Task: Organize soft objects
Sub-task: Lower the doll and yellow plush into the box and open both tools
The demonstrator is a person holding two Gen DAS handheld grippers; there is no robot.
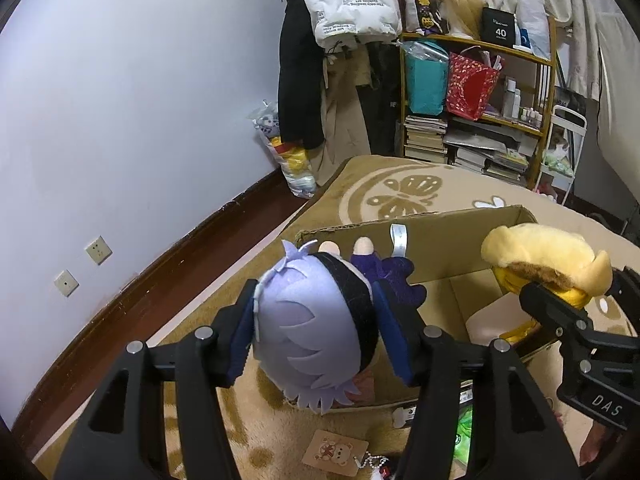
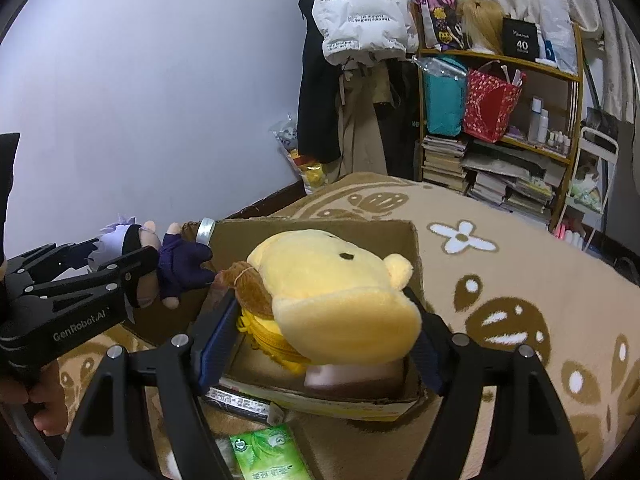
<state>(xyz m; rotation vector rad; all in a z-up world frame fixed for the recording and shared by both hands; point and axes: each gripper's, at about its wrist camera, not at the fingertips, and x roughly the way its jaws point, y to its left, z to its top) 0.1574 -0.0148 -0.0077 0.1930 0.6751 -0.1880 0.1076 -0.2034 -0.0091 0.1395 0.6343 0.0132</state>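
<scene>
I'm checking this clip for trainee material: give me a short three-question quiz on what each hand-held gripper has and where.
1. True or false: the left hand-held gripper holds the lavender-haired doll.
2. What sits between the right hand-held gripper's fingers: A) green packet B) yellow plush C) red gift bag?
3. Fill in: both toys hang over an open ____ on the patterned blanket.

Key
1. True; its pads flank the doll's head.
2. B, the yellow plush; the green packet lies on the blanket.
3. cardboard box.
</scene>
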